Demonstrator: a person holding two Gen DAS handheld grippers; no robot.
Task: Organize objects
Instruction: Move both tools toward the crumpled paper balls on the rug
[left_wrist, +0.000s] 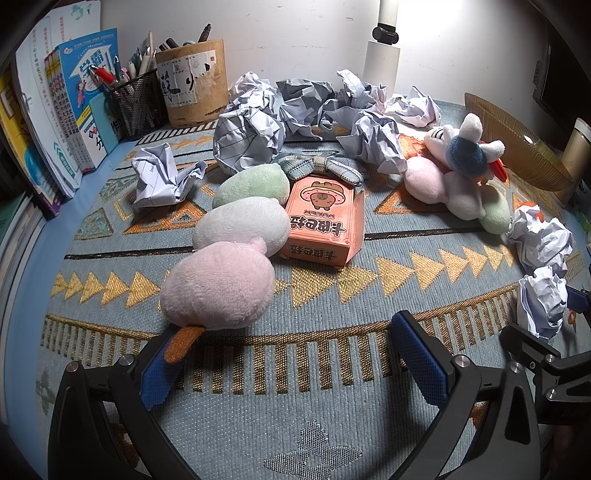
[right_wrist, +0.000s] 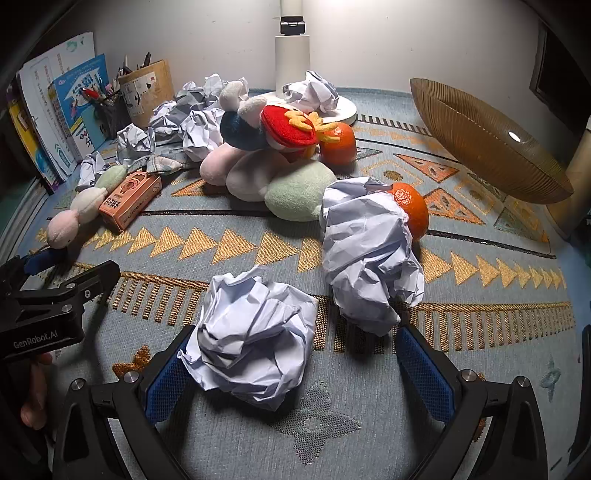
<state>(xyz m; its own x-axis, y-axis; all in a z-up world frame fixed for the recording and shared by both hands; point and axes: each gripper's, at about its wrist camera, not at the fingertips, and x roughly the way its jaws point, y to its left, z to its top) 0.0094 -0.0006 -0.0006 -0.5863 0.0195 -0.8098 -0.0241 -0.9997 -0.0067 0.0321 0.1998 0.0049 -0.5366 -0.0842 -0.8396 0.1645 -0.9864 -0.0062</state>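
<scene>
My left gripper (left_wrist: 291, 347) is open above the patterned mat (left_wrist: 332, 417). The orange stick end of a plush skewer (left_wrist: 221, 291) with pink, white and green balls lies against its left finger. Beyond stand an orange carton (left_wrist: 325, 225) and a plush rabbit (left_wrist: 458, 147). My right gripper (right_wrist: 295, 354) is open with a crumpled paper ball (right_wrist: 255, 336) lying between its fingers, close to the left pad. A bigger paper ball (right_wrist: 369, 254) sits just ahead, partly hiding an orange (right_wrist: 413, 210). A second orange (right_wrist: 338, 142) rests behind the rabbit (right_wrist: 266, 129).
Several crumpled papers (left_wrist: 306, 107) pile up at the back by a lamp base (right_wrist: 343, 107). A wooden bowl (right_wrist: 480, 147) stands at the right. Pen holders (left_wrist: 192, 81) and books (left_wrist: 74, 103) line the back left. A hand holds the left gripper (right_wrist: 55, 295).
</scene>
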